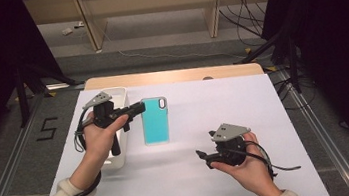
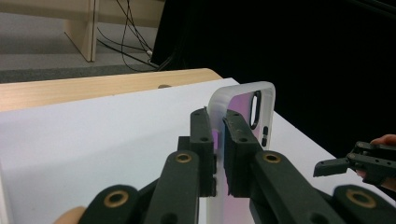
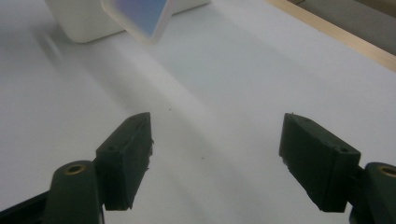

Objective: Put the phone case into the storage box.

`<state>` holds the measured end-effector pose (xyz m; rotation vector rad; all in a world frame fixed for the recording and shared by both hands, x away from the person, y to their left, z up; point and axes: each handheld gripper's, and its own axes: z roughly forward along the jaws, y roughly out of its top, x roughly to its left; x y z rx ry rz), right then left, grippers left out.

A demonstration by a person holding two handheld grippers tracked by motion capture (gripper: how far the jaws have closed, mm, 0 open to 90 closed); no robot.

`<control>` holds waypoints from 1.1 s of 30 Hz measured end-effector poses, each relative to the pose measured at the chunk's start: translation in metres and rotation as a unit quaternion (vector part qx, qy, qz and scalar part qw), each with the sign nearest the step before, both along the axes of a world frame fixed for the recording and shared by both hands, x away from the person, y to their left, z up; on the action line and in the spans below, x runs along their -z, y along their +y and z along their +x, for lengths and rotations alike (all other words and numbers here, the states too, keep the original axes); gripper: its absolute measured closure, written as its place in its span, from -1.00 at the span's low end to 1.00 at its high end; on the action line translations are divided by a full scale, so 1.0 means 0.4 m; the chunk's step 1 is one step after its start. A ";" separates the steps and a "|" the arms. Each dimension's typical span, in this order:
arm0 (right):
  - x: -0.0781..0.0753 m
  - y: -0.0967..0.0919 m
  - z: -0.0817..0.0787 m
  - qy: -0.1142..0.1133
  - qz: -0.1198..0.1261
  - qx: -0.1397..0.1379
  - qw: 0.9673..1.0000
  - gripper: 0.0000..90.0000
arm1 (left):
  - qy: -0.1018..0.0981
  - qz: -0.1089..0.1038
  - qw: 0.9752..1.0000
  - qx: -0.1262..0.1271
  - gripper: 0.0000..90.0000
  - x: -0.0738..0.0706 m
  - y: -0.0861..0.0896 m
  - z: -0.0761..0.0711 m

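Both forearms wear cream sleeves, ribbed at the cuff. The left gripper is matt black, with a grey three-cornered plate on top and a black cable that trails back along the sleeve. Its jaws are flat black blocks on black link arms, each link pinned with a brass-ringed screw. The right gripper is built the same: black body, grey plate dotted with small holes, thin black cable. Its blocks look scuffed along the edges.

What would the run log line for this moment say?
left gripper: shut on phone case edge | right gripper: open, nothing between jaws, apart from case | white bin: under left hand
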<state>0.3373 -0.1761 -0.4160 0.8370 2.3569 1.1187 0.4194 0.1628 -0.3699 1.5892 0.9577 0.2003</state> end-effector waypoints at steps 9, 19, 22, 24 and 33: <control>0.002 -0.032 0.001 0.009 0.016 0.017 1.000 -0.44 | -0.005 -0.003 1.000 -0.005 0.85 -0.014 0.014 0.001; 0.014 -0.051 -0.004 0.006 0.019 0.025 0.999 -0.46 | -0.007 -0.005 1.000 -0.010 0.85 -0.023 0.029 0.002; 0.013 -0.056 -0.006 0.006 0.022 0.029 0.999 -0.47 | -0.008 -0.005 1.000 -0.011 0.85 -0.025 0.033 0.003; 0.013 -0.060 -0.009 0.008 0.026 0.032 0.999 -0.47 | -0.009 -0.006 1.000 -0.012 0.85 -0.026 0.036 0.003; 0.020 -0.088 -0.018 0.011 0.036 0.043 0.998 -0.49 | -0.010 -0.007 1.000 -0.015 0.85 -0.030 0.039 0.002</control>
